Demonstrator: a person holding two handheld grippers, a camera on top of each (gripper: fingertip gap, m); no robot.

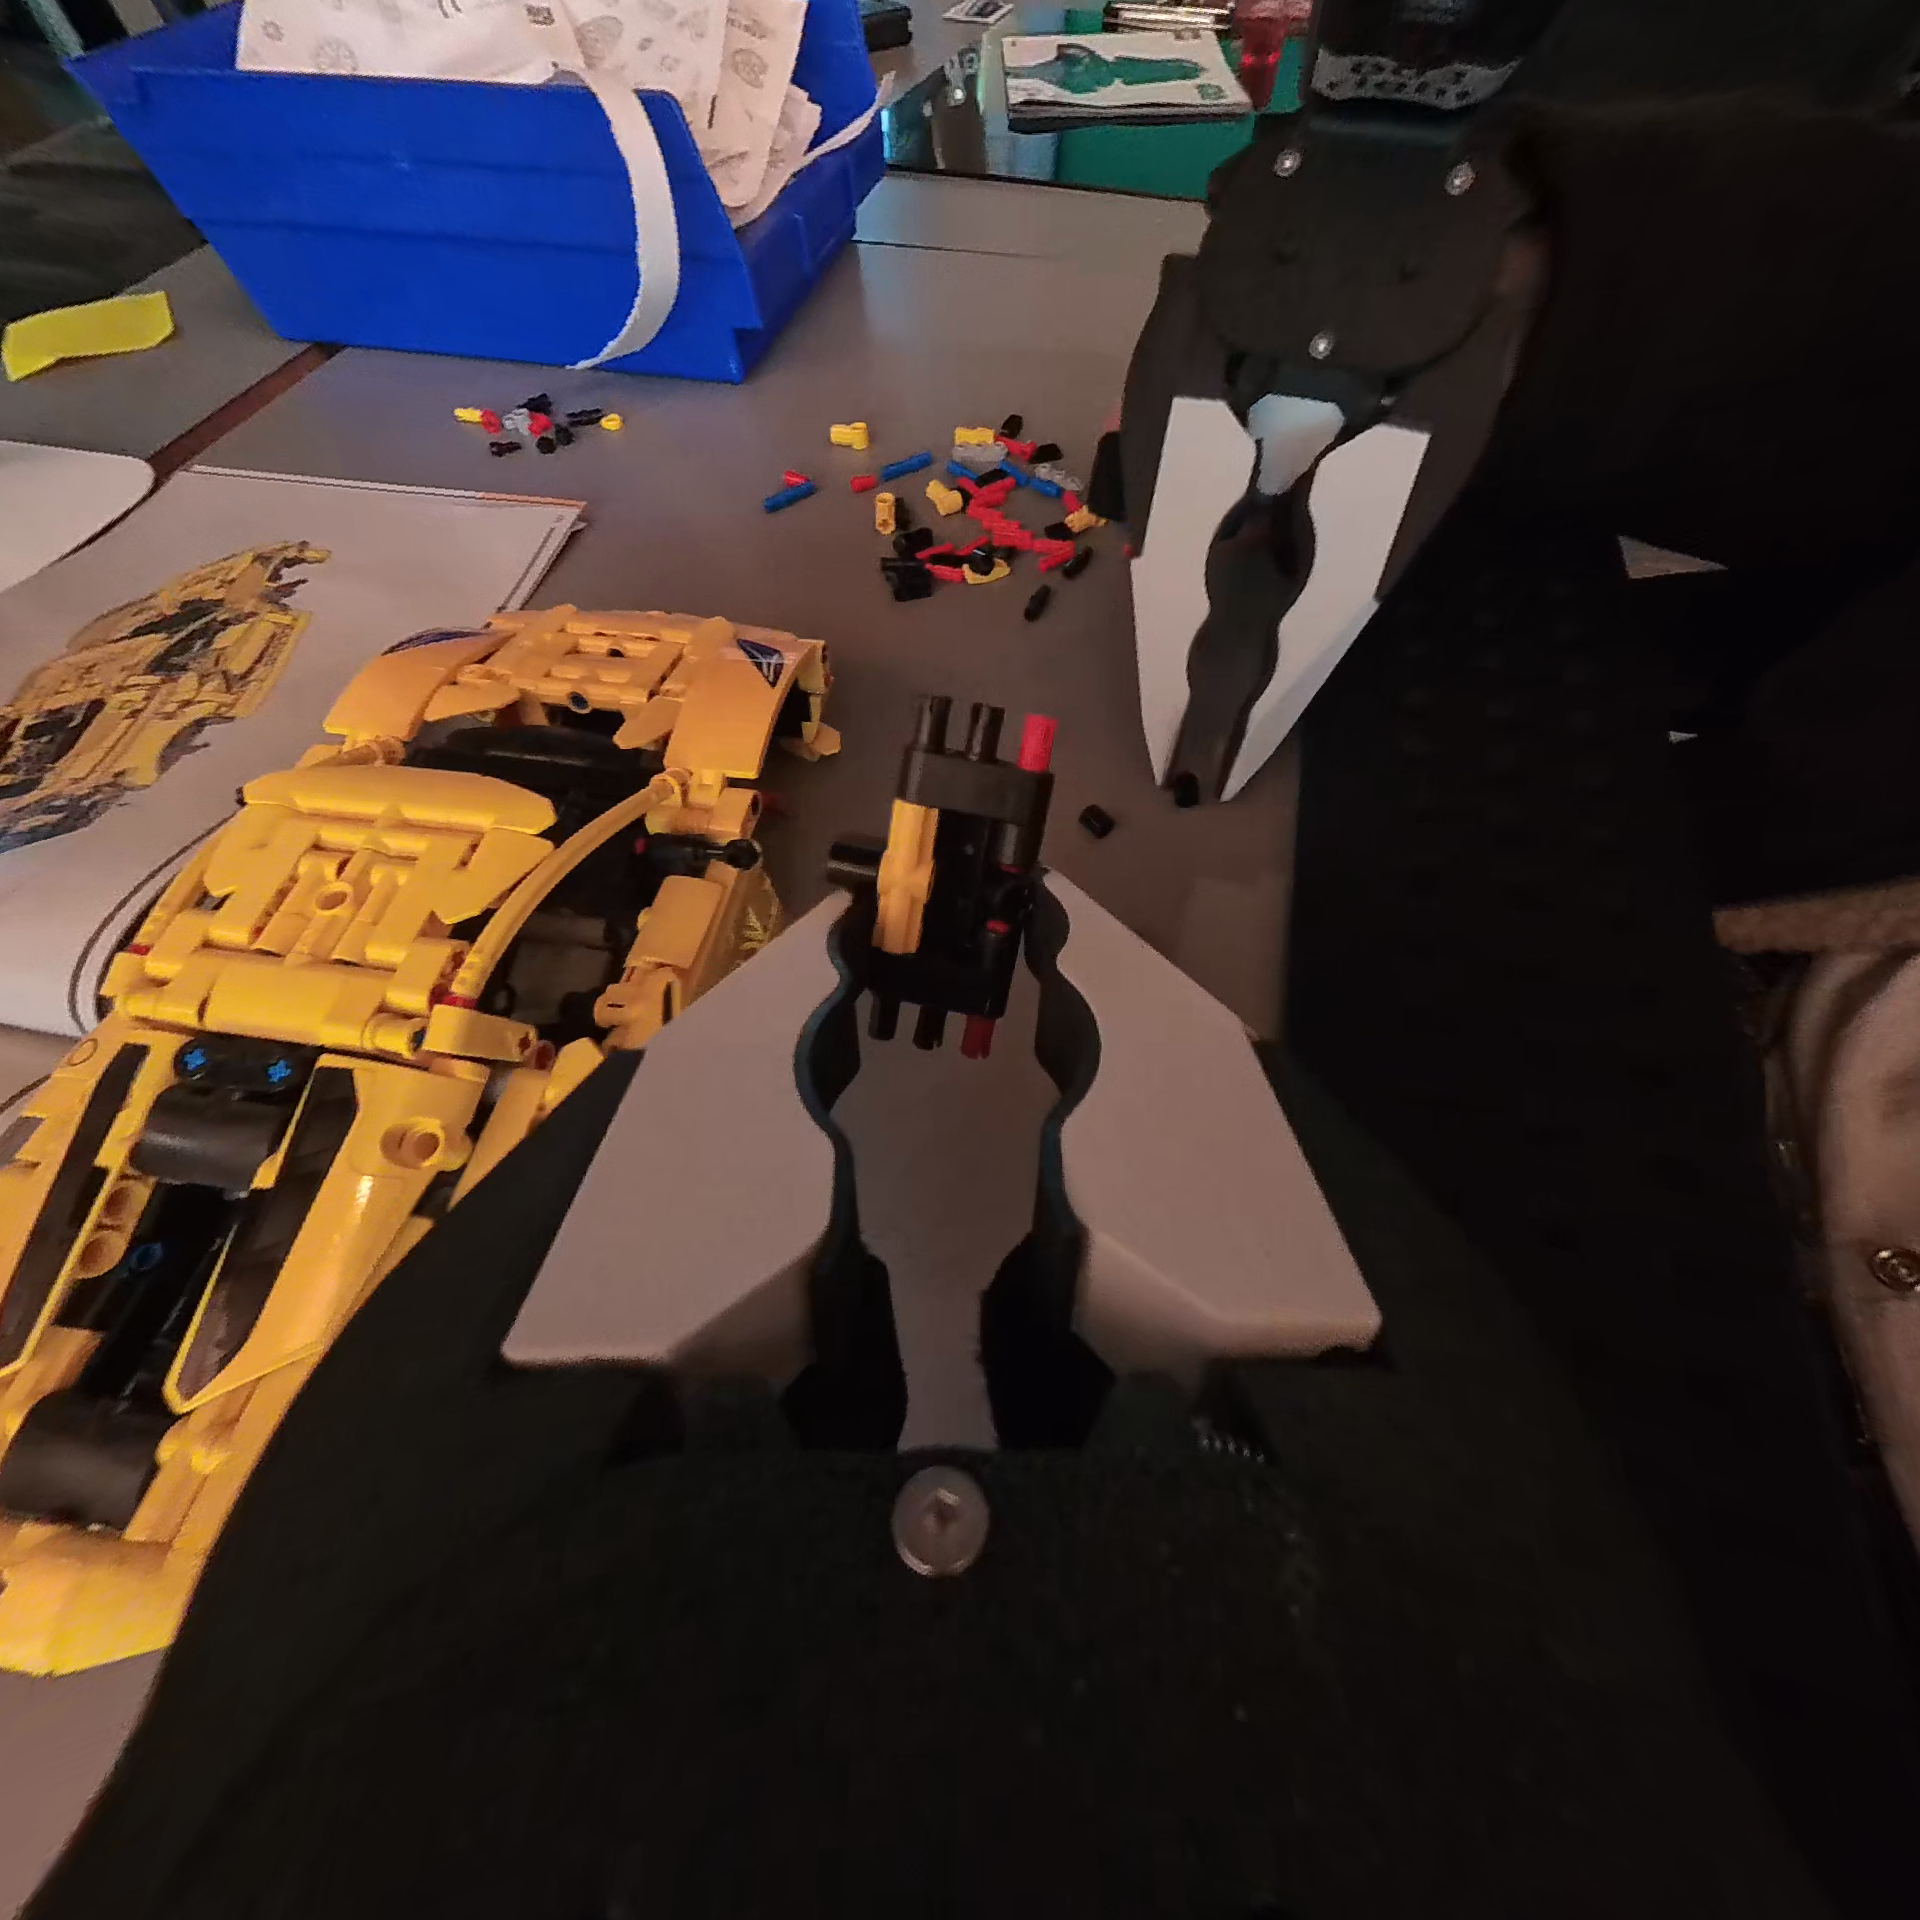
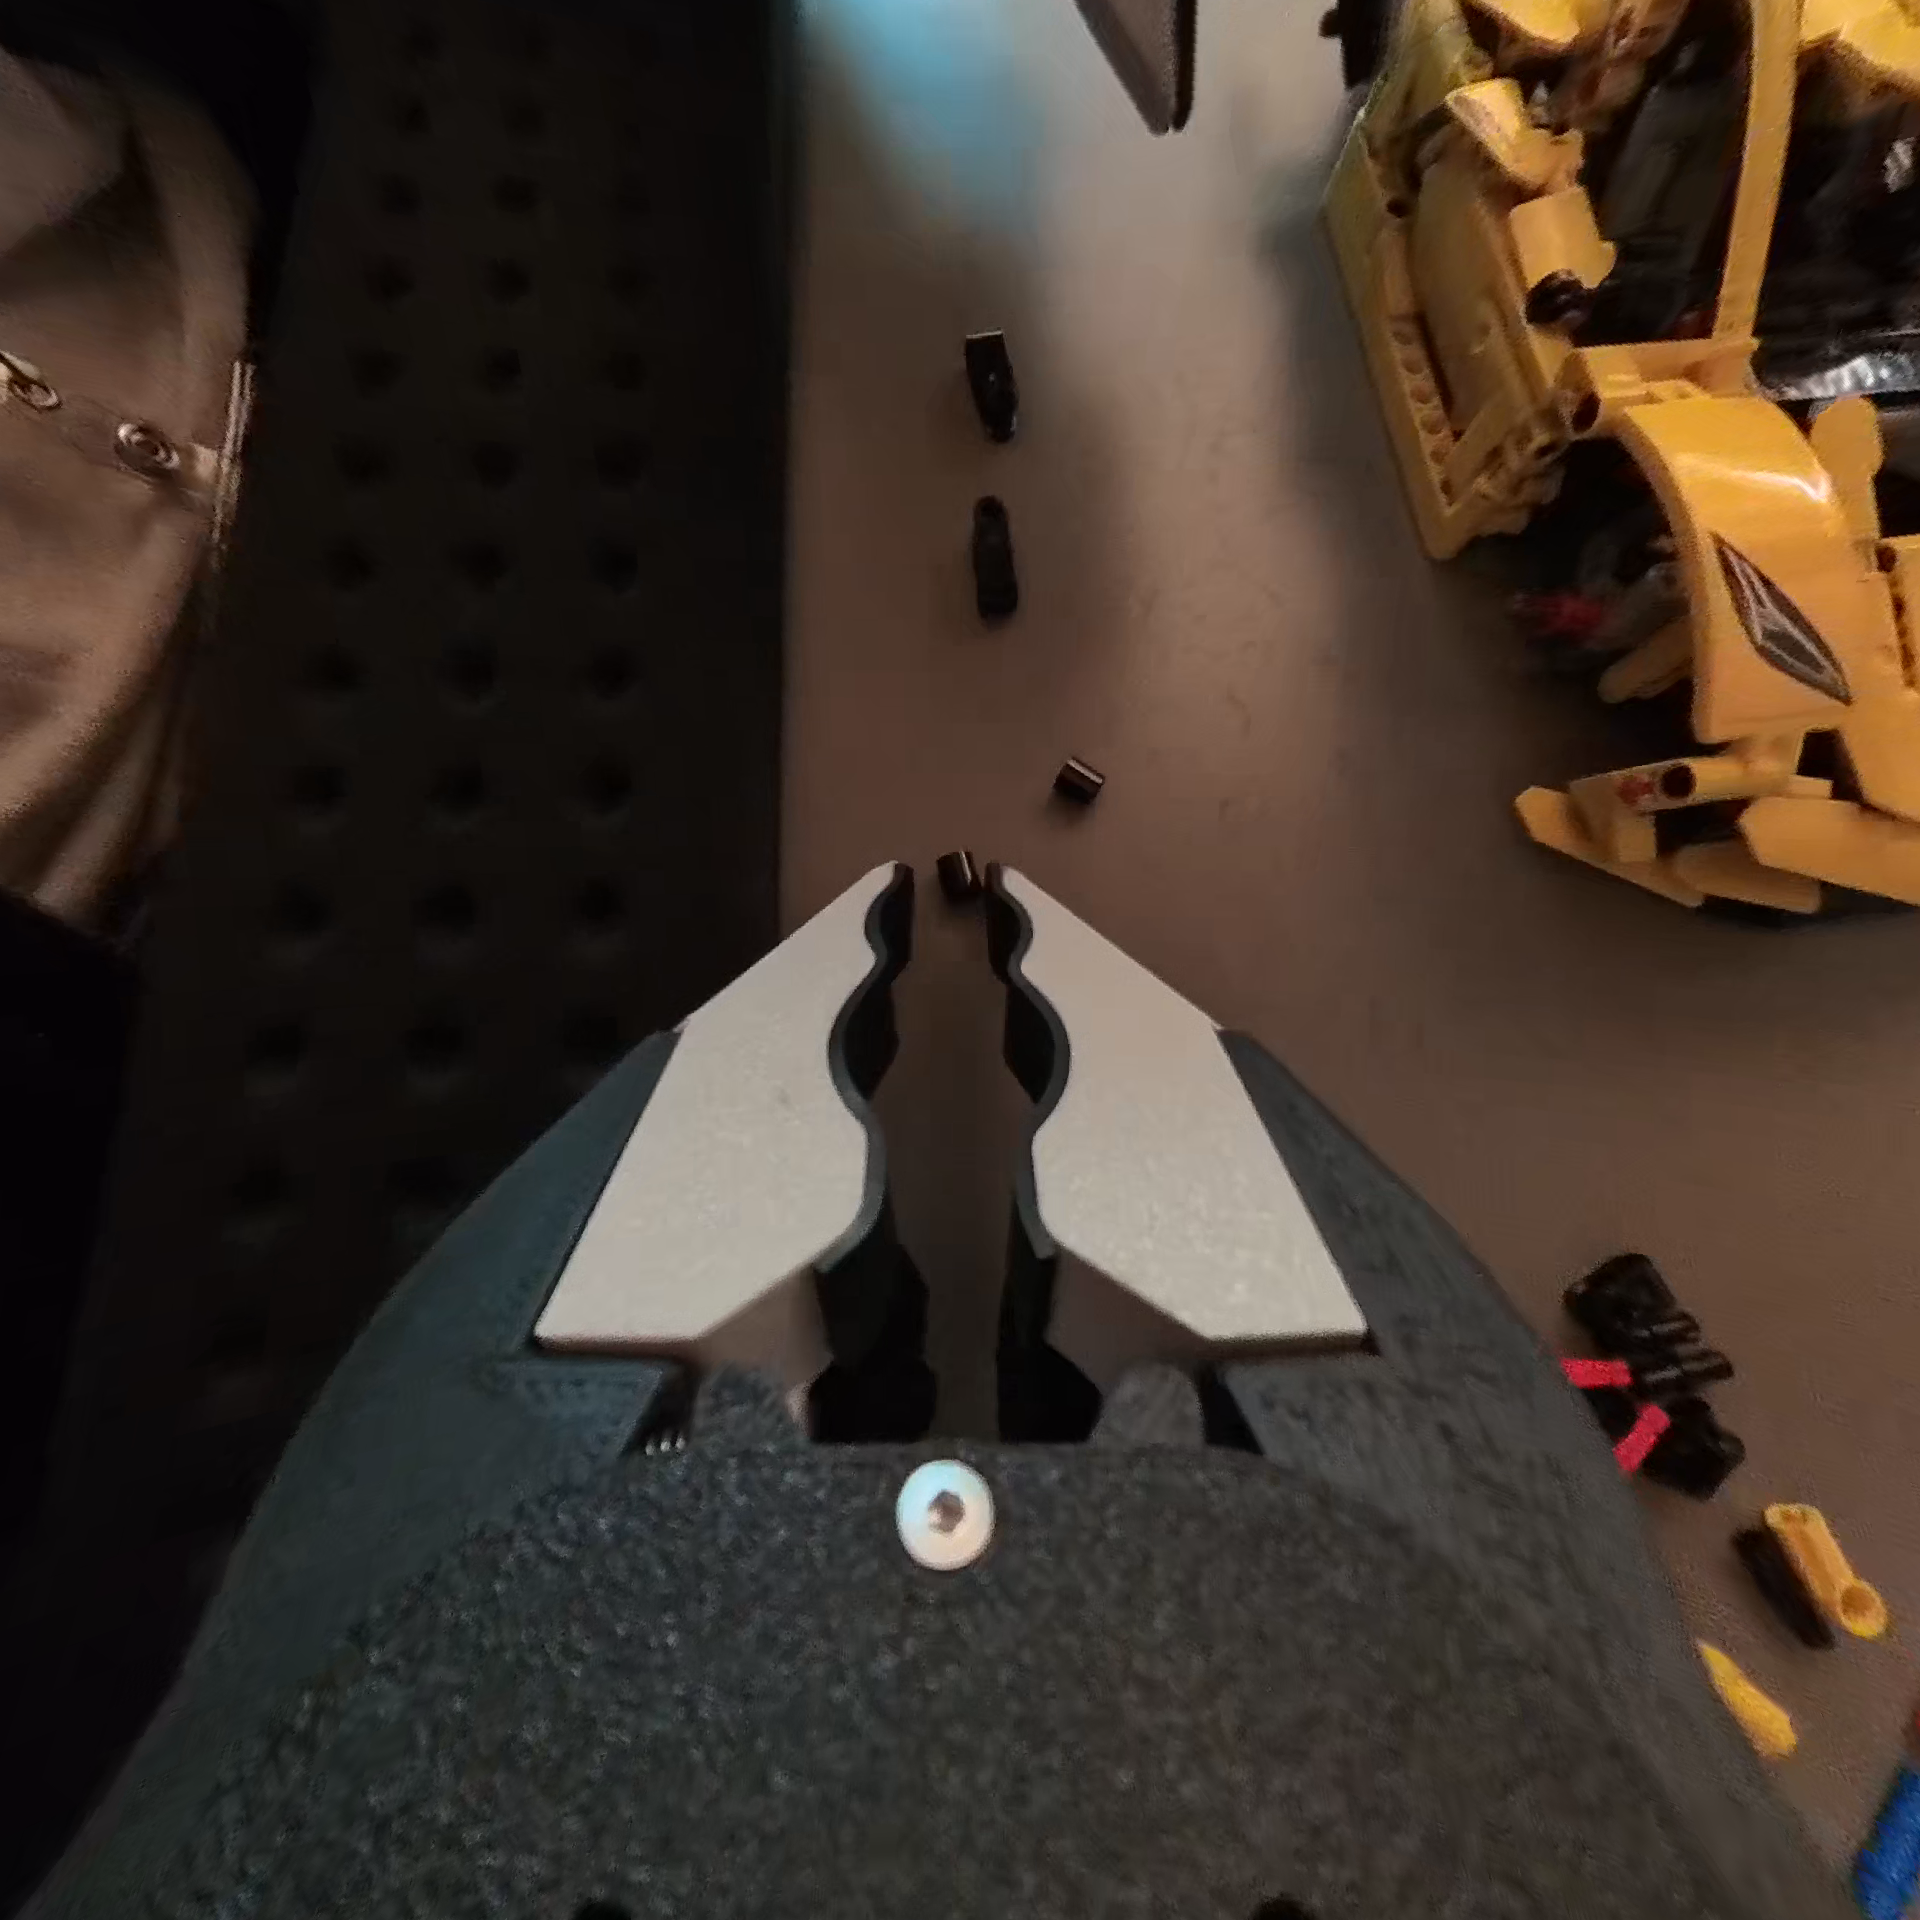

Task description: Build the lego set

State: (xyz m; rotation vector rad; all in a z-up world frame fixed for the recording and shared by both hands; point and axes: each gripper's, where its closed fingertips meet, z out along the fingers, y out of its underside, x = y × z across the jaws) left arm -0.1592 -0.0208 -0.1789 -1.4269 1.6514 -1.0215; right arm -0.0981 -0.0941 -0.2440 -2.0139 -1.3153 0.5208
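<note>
The left gripper (image 1: 940, 894) is clamped on a small black subassembly (image 1: 961, 883) with a yellow piece and red and black pins, held upright above the grey counter (image 1: 987, 301), just right of the yellow lego car (image 1: 416, 935). The car lies on the counter, partly over an open instruction booklet (image 1: 312, 582). The right gripper (image 2: 948, 883) points down at the counter with its jaws slightly apart, a small black bushing (image 2: 958, 881) lying between the fingertips; contact with the pads cannot be confirmed. A second black bushing (image 2: 1078, 781) lies just beyond it, and two black pins (image 2: 992, 468) farther on. A scatter of loose red, blue, yellow and black pieces (image 1: 977, 509) sits behind the car. A blue bin (image 1: 499, 208) holding paper bags stands at the far side of the counter.
</note>
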